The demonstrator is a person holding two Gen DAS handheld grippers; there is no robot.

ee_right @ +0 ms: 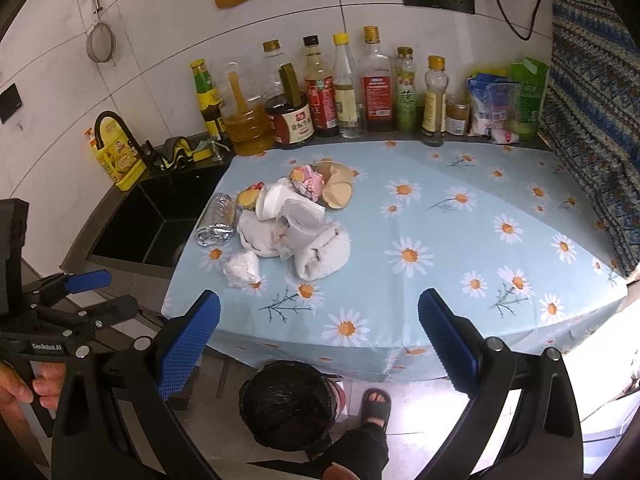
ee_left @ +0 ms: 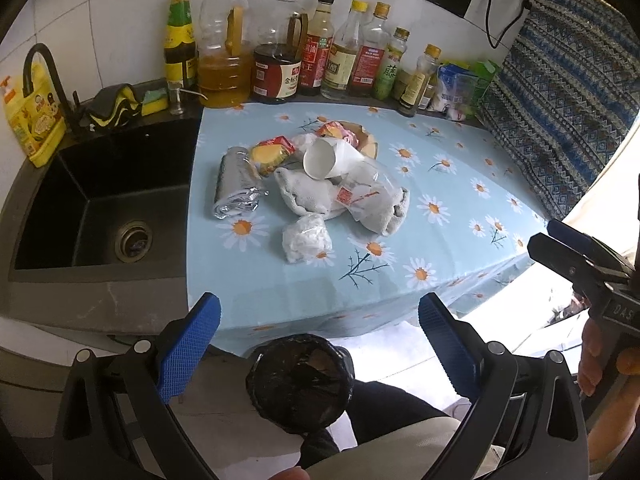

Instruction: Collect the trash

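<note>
A heap of trash lies on the daisy-print tablecloth [ee_left: 440, 208]: a white paper cup [ee_left: 324, 158] on its side, a silver foil wrapper [ee_left: 234, 184], a crumpled white wad in plastic [ee_left: 306, 238], a yellow-red snack wrapper [ee_left: 272, 154] and a whitish cloth [ee_left: 308, 196] under a clear bag. The right wrist view shows the same cup [ee_right: 272, 204], wad [ee_right: 242, 268] and brown peel scraps [ee_right: 338, 190]. On the floor below the table's front edge stands a black-lined bin [ee_left: 300, 380] [ee_right: 288, 404]. My left gripper [ee_left: 320, 344] [ee_right: 120, 290] and right gripper [ee_right: 320, 340] [ee_left: 544, 235] both hang open and empty over the bin, short of the heap.
A black sink [ee_left: 100, 200] with a faucet [ee_left: 40, 64] lies left of the table. Sauce and oil bottles [ee_left: 312, 44] line the back wall, with bags [ee_right: 496, 108] at the right end. A patterned cloth [ee_left: 568, 100] hangs on the right. A sandalled foot [ee_right: 376, 404] stands beside the bin.
</note>
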